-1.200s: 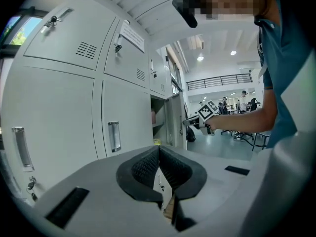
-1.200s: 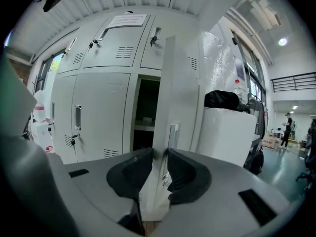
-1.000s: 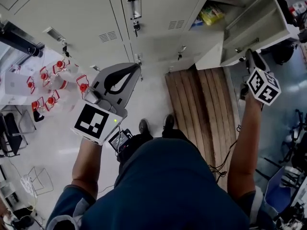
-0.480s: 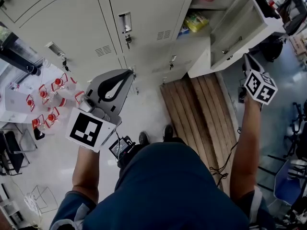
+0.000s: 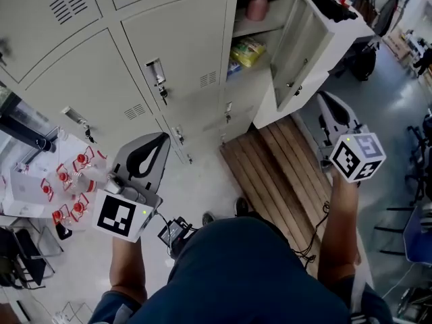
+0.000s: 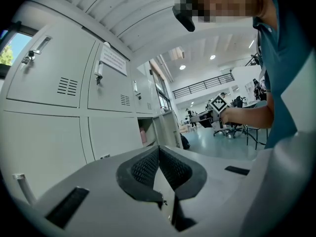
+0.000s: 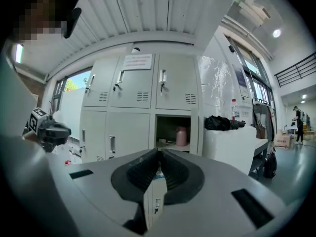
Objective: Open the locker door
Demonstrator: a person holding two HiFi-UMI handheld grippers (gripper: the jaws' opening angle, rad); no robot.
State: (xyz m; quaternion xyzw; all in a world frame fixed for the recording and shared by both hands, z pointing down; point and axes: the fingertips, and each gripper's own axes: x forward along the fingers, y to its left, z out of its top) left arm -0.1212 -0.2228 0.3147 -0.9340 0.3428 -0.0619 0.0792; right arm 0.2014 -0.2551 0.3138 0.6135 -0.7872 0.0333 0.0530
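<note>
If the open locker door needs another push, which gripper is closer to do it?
Probably the right gripper: it sits just beside the open door, while the left gripper faces closed lockers farther away.

Pale grey locker door (image 5: 297, 42), pink bottle (image 5: 256, 7), brown slatted pallet (image 5: 277, 174).

Head view looks steeply down; both gripper views face the shared lockers (image 5: 182, 46)
</note>
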